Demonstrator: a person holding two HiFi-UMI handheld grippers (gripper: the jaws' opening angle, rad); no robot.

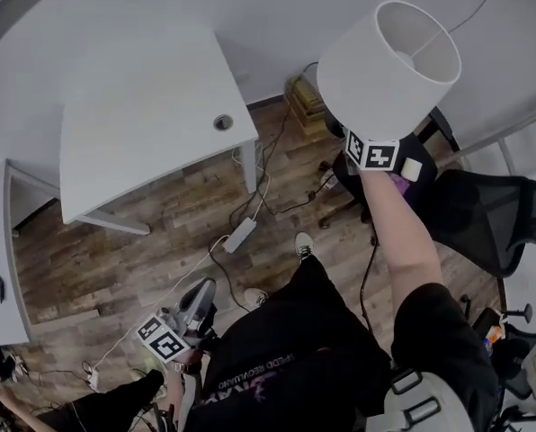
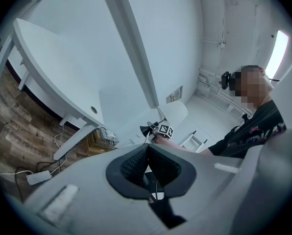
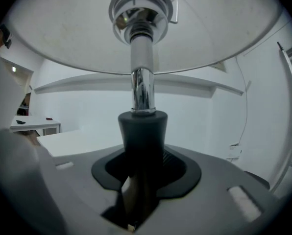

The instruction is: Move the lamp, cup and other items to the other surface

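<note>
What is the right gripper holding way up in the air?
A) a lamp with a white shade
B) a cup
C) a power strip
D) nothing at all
A: in the right gripper view, the right gripper is closed on the dark stem of the lamp, and the head view shows its white shade above it.

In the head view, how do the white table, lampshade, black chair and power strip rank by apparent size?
1. white table
2. lampshade and black chair: alike, shade nearer the camera, so unranked
3. power strip
</note>
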